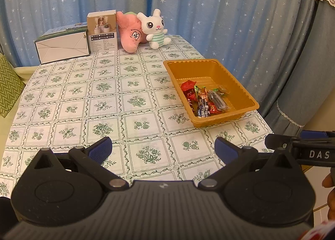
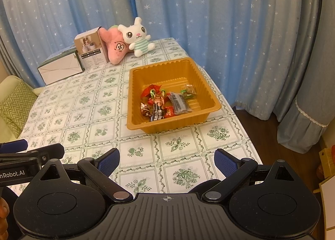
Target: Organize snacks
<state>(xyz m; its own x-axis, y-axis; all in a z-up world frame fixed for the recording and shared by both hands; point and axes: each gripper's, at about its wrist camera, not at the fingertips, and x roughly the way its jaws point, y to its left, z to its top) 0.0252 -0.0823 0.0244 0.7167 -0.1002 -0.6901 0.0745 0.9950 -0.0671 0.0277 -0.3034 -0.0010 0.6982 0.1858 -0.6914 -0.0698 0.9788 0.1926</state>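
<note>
Your left gripper (image 1: 163, 150) has a matte black ribbed housing with two round discs, triangular cut-outs and silver pivot screws. Its fingers (image 1: 100, 150) carry blue textured pads. A small white mark sits at the centre of the housing edge.

Your right gripper (image 2: 166, 161) has the same build: black links, silver pins, blue pads (image 2: 108, 161) and a white crosshair mark. Seen from the left camera, its side reads "DAS"; the left unit's side reads "nRobot.AI". Your skin (image 1: 329, 196) shows brown at the frame edge.
</note>
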